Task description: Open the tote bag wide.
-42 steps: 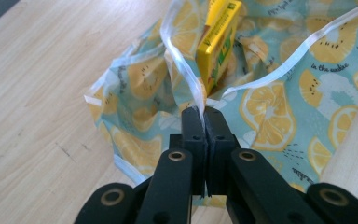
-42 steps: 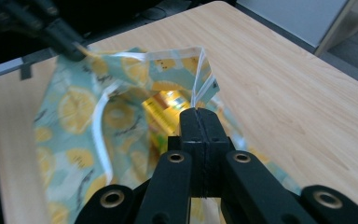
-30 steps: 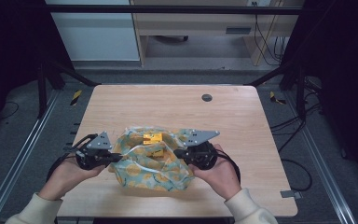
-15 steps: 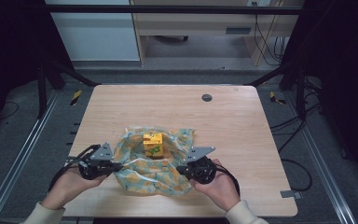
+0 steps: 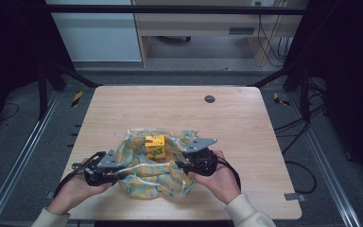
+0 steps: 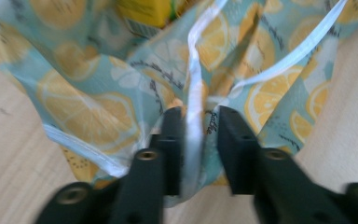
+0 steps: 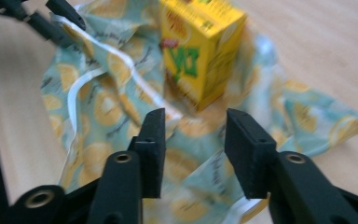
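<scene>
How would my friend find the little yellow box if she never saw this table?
Look at the wooden table, near the edge closest to the person. A crumpled cloth with lemon slices lies there between the two grippers. The yellow carton stands upright on it: the only boxy, solid thing there, with green print on its side.

Wood-grain table [image 5: 246, 118], matt – glossy lemon-print plastic bag [image 5: 156, 177], yellow card carton [image 5: 155, 146], matt blk tongs [image 7: 193, 123].

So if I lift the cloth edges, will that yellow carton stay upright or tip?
Probably tips: the yellow carton stands tall on a narrow base, on rumpled lemon-print cloth. The cloth looks floppy, creasing where the left gripper straddles its hem, so it would likely sag unevenly.
</scene>
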